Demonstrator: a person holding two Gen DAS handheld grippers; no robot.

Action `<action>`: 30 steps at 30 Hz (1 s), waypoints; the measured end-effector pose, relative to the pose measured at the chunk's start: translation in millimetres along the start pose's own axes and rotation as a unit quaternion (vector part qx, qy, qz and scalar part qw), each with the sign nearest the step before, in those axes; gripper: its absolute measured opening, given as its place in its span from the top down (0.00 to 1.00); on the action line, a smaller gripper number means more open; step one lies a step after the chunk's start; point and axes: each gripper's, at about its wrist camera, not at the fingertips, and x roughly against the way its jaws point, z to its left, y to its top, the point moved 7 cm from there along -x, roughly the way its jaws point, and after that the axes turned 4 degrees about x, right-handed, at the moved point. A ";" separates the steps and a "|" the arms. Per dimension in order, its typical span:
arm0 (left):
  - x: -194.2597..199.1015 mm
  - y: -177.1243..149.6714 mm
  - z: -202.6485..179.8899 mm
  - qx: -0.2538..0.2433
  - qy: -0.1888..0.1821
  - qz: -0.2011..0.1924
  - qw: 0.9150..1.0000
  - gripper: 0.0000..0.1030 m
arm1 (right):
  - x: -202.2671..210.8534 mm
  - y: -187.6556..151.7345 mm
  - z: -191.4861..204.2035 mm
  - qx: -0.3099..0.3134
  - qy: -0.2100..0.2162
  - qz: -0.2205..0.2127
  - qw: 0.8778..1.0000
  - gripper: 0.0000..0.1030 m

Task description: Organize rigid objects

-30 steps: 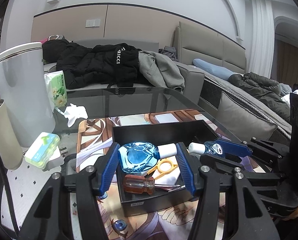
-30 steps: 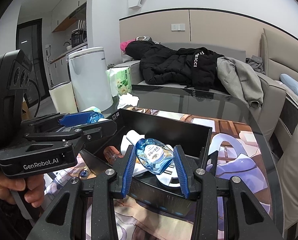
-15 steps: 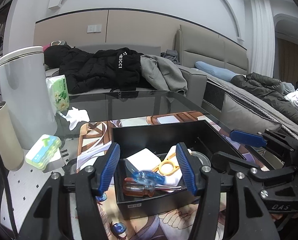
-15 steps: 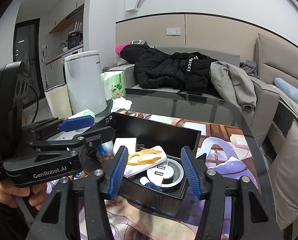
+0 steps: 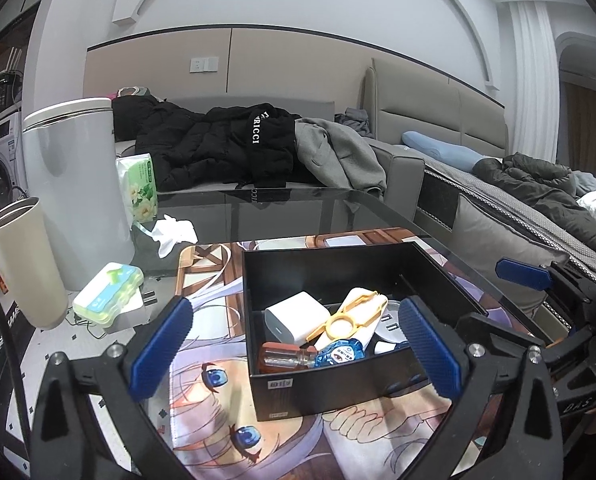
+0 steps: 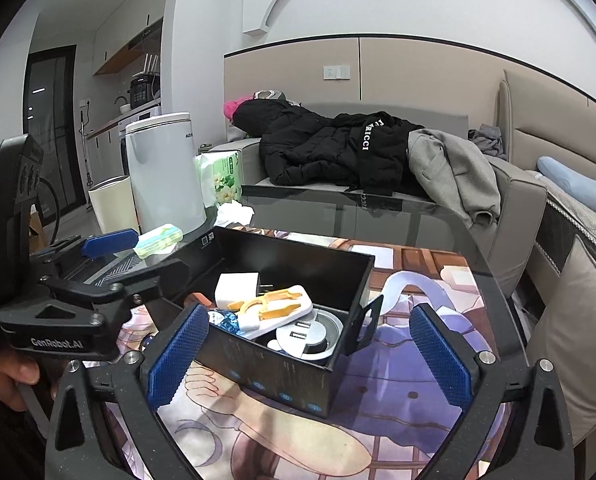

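Note:
A black open box (image 5: 317, 258) stands on the printed mat. Inside lie a white charger (image 5: 294, 314), an orange plastic tool (image 5: 351, 314), a clear blue bottle (image 5: 339, 354), an amber-handled screwdriver (image 5: 282, 354) and a round silver USB hub (image 6: 311, 330). My left gripper (image 5: 296, 320) hovers at the box's near side. Its jaws are opening wide and the pads touch nothing. My right gripper (image 6: 309, 320) faces the box's corner from the other side, its jaws also opening and gripping nothing. A hand (image 6: 6, 376) holds the left gripper.
A white bin (image 5: 74, 184), a beige cup (image 5: 22, 264), a green pill case (image 5: 108, 294), a tissue pack (image 5: 138, 184) and a crumpled tissue (image 5: 174, 232) crowd the table's left. Jackets (image 5: 218, 148) lie on the sofa behind the glass table.
The blue bottle that was between the jaws a second ago now lies in the box. Both grippers have opened wide, and the right one has drawn back slightly.

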 end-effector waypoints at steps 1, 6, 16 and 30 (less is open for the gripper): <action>0.2 0.1 0.1 0.001 0.001 -0.001 1.000 0.00 | 0.3 -1.4 -2.0 -0.002 0.000 -0.001 1.000 0.01; 5.7 0.7 -0.5 -0.003 0.008 -0.015 1.000 0.00 | 5.0 0.4 -1.2 0.003 -0.006 -0.017 1.000 0.01; 9.2 1.0 2.1 -0.013 0.022 -0.021 0.999 0.00 | 5.3 -3.1 -2.8 0.008 -0.014 -0.017 1.000 0.01; 16.2 4.2 0.7 -0.009 0.022 -0.029 0.999 0.00 | 8.2 0.5 1.1 0.015 -0.017 -0.020 1.000 0.01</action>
